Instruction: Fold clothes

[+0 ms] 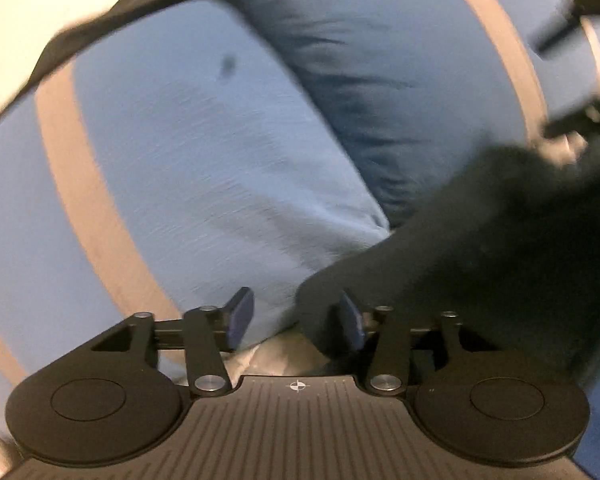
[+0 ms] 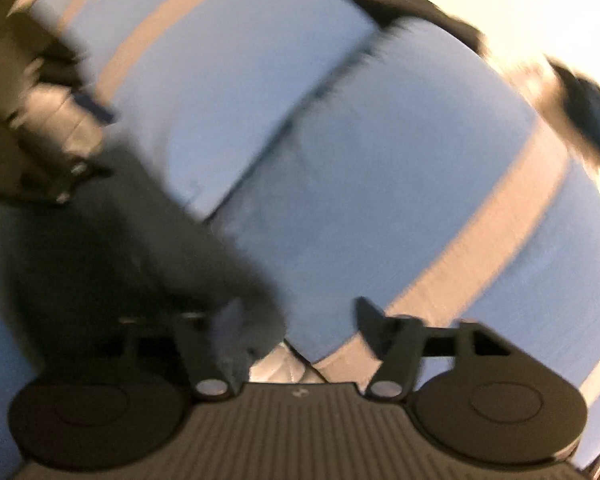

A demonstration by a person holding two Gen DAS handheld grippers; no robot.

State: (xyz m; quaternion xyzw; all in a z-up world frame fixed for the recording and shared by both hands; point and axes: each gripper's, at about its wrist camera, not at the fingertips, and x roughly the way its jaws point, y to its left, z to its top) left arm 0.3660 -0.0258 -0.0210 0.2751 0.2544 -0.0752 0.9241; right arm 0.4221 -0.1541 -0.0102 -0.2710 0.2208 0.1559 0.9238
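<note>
Blue bed cover with beige stripes (image 1: 148, 168) | dark grey cloth garment (image 1: 480, 248) lying on it, blurred | left tongs (image 1: 296, 320) parted, garment edge between | right tongs (image 2: 296, 320) wide, holding nothing

In my left view, my left tool (image 1: 296, 322) sits at the bottom edge with its jaws apart. The garment (image 1: 480, 248) lies on the bed (image 1: 28, 208), spreading from between those jaws up and to the right; its near edge is against the right finger (image 1: 352, 320), apart from the left one. A pillow (image 1: 204, 160) lies ahead and left of the garment, a second pillow (image 1: 360, 60) behind and right of the first. My right tool (image 1: 580, 60) is at the far right.

In my right view, my right tool (image 2: 296, 328) stands wide, the garment (image 2: 132, 248) left of it, over its left finger (image 2: 228, 336). My left tool (image 2: 48, 120) is beyond the garment, far left.
</note>
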